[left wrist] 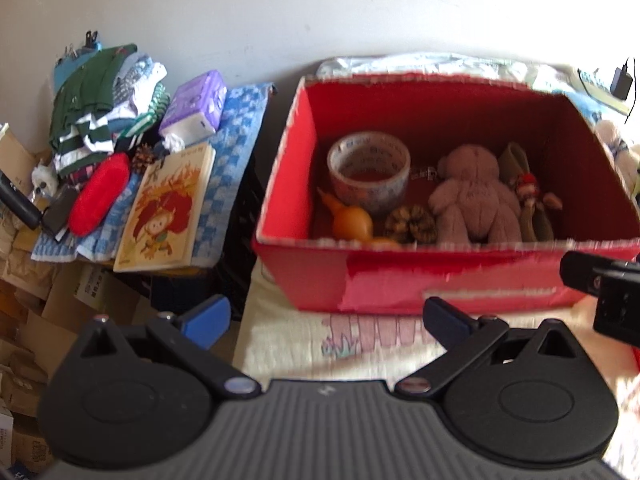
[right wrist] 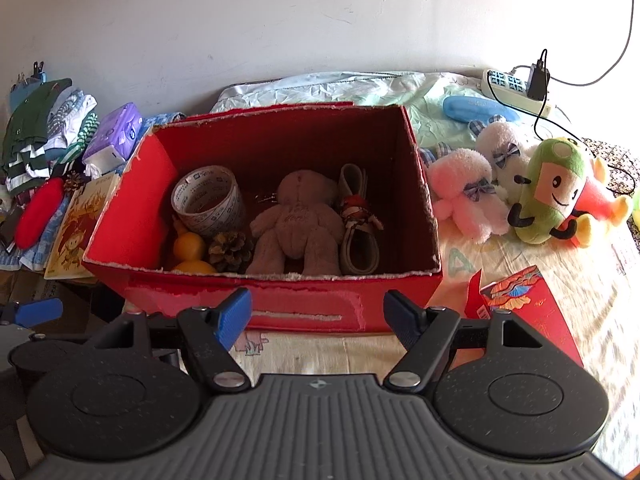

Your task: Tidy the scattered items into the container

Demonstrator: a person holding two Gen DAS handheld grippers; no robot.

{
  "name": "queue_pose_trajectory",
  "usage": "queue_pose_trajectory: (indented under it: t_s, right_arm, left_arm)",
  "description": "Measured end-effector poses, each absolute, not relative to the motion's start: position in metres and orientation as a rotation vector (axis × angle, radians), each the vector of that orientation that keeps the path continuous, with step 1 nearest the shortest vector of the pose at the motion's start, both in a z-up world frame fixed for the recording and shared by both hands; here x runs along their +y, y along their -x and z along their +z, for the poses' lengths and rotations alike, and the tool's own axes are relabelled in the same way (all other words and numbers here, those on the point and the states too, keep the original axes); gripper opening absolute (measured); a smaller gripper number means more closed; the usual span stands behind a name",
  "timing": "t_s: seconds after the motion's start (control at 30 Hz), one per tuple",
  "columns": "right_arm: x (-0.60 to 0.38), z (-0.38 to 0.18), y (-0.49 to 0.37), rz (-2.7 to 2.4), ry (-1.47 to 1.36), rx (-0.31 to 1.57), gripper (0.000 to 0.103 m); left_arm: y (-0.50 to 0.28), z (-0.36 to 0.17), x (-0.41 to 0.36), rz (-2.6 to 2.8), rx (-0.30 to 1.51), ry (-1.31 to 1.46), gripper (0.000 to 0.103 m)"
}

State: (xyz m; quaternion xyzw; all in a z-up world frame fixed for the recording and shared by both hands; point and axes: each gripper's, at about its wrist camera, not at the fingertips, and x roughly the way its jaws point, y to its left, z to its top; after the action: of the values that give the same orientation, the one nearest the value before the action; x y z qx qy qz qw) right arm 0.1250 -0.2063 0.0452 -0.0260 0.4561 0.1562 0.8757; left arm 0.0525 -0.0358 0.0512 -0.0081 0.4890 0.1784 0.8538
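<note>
Far left, a side table holds a heap of clothes (right wrist: 32, 136), a purple tissue pack (right wrist: 116, 134), a red pouch (right wrist: 38, 214), a loose pinecone (right wrist: 74, 181) and a picture book (right wrist: 78, 226) that lies just beside the box's left wall.

My left gripper (left wrist: 326, 318) hangs in front of the box (right wrist: 280, 308), fingers wide apart with nothing between them.

The red box sits open on a pale cloth (right wrist: 320, 352). Inside it, from the left: a tape roll (right wrist: 208, 200) tilted against the back corner, an orange gourd (right wrist: 190, 246) below it at the near wall, a second pinecone (right wrist: 230, 250) touching the tape and gourd, a grey bear (right wrist: 298, 224) lying face down in the middle, then a folded strap (right wrist: 358, 248) with a small red doll (right wrist: 356, 210) lying across it.

My right gripper (right wrist: 318, 316) points down at the box's near wall, fingers spread wide and empty.

Right of the box, still outside it, a red envelope (right wrist: 532, 312) lies on the cloth near my right finger. Beyond it stand a pink plush (right wrist: 464, 192), a white plush (right wrist: 506, 154) and a green plush (right wrist: 552, 192), bunched together. Behind them are a blue case (right wrist: 476, 110) and a power strip (right wrist: 508, 86) with a charger (right wrist: 537, 82) plugged in.
</note>
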Motion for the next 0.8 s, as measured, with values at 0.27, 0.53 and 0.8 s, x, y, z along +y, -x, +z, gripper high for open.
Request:
queue_pose_trajectory:
  t_s: [0.27,0.53,0.8]
  right_arm:
    - [-0.203,0.004,-0.104,0.292,0.129,1.047,0.076]
    - [-0.195,-0.004,-0.094,0.305,0.18,1.078,0.076]
    - [-0.196,0.0,-0.1,0.307,0.165,1.071,0.076]
  left_arm:
    - [-0.029,0.013,-0.034,0.401,1.135,0.019,0.103]
    - [-0.025,0.008,-0.03,0.411,1.149,0.047,0.103]
    - [-0.03,0.013,-0.033,0.403,1.14,0.052,0.103]
